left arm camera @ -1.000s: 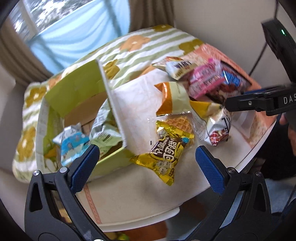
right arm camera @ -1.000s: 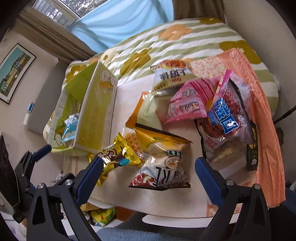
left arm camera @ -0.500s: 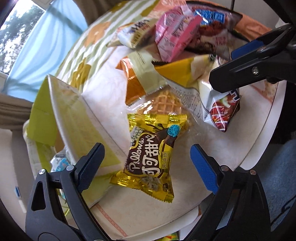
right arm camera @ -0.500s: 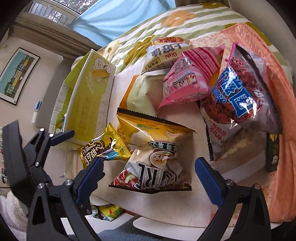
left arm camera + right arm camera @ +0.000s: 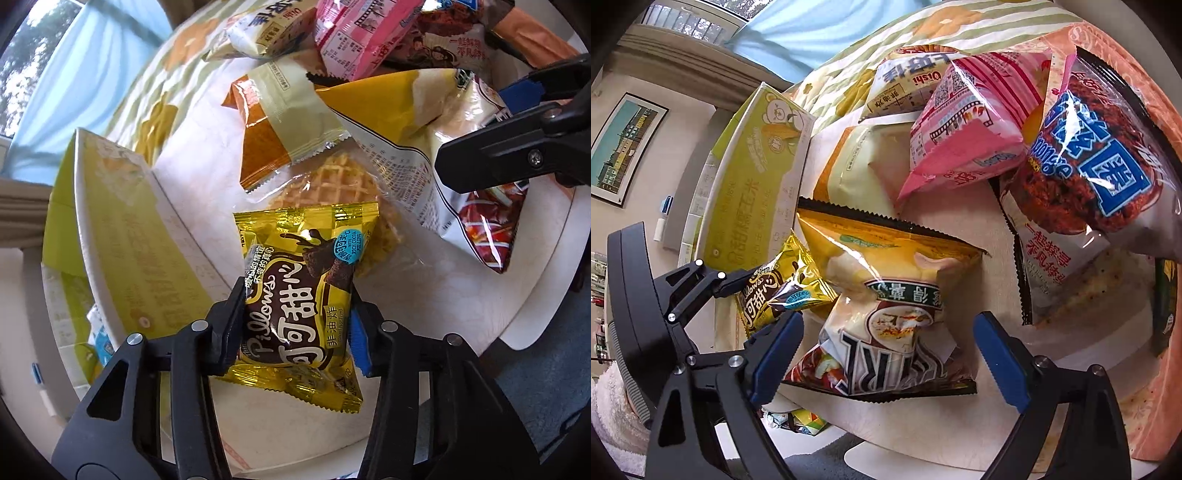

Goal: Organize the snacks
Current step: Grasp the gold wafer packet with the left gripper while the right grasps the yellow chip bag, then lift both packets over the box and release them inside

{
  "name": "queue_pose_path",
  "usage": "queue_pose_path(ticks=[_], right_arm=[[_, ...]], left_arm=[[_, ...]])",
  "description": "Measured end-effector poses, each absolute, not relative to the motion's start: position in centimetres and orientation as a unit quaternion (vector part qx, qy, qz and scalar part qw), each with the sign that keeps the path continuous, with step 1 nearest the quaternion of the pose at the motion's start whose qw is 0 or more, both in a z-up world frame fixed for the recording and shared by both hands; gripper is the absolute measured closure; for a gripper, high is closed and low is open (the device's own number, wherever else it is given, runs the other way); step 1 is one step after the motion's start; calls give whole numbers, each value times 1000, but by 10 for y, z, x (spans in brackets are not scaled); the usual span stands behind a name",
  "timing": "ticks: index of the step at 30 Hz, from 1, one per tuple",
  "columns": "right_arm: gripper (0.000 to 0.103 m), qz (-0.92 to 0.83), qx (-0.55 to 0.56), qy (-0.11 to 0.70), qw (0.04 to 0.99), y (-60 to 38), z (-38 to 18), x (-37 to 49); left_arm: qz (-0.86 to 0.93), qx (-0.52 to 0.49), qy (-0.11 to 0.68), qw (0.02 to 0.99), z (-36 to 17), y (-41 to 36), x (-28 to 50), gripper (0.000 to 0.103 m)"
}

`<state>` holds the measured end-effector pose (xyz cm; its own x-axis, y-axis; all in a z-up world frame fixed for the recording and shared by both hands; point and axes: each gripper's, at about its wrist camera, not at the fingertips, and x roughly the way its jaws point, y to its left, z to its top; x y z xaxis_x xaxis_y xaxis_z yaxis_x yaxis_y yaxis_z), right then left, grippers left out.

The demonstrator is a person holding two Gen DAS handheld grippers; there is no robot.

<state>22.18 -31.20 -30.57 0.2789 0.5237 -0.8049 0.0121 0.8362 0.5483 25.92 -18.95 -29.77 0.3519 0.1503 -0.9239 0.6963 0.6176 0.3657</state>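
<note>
My left gripper (image 5: 295, 325) is shut on a gold Pillows chocolate snack pack (image 5: 303, 295) lying near the table's front edge; the pack (image 5: 775, 291) and the gripper's black fingers (image 5: 735, 280) also show in the right wrist view. My right gripper (image 5: 886, 354) is open, its blue pads on either side of a yellow and white chip bag (image 5: 886, 314), not touching it. That bag (image 5: 424, 140) also shows in the left wrist view. A yellow-green cardboard box (image 5: 122, 229) stands open at the left.
Behind lie a waffle pack (image 5: 332, 184), an orange and cream pack (image 5: 284, 125), a pink bag (image 5: 964, 129), a white Oishi bag (image 5: 908, 88) and a clear bag of dark snacks (image 5: 1097, 170). The round table's edge (image 5: 535, 306) is close. A flowered cloth (image 5: 923, 22) lies beyond.
My left gripper has moved in and closed on the gold Pillows pack. My right gripper has come lower around the yellow chip bag and stays open.
</note>
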Motion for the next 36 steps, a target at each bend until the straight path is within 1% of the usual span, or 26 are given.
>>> queue_pose_path(ticks=[2,6,8,13,16,17,20,23,29,36], right_arm=[[12,166,232,578,764,-312,-308,224],[24,175,228,584,759,-310,-314,228],[26,183,228,586,756,-307,-316,229],[28,190,216,592,753,-298,-318,233],[35,190,210,593,754,-298,-317,233],[39,187,206,593,755,-298,-317,234],[43,183,204,591,758,-301,-315,231],[45,180,192,583,768,-302,-308,228],[45,189,185,568,779,-304,-291,225],[45,201,169,552,791,-311,-262,219]], left_arm=[[-188,379,538,729,-295,-187,262,60],[-178,351,543,742,-295,-184,264,60],[-174,340,544,747,-294,-183,262,60],[-164,317,548,757,-293,-179,263,61],[-161,311,549,759,-293,-177,266,61],[-160,310,548,760,-293,-179,263,61],[-158,310,546,762,-290,-180,260,61],[-157,306,545,765,-286,-180,254,61],[-151,296,536,776,-272,-182,241,61],[-140,271,518,800,-241,-182,230,61]])
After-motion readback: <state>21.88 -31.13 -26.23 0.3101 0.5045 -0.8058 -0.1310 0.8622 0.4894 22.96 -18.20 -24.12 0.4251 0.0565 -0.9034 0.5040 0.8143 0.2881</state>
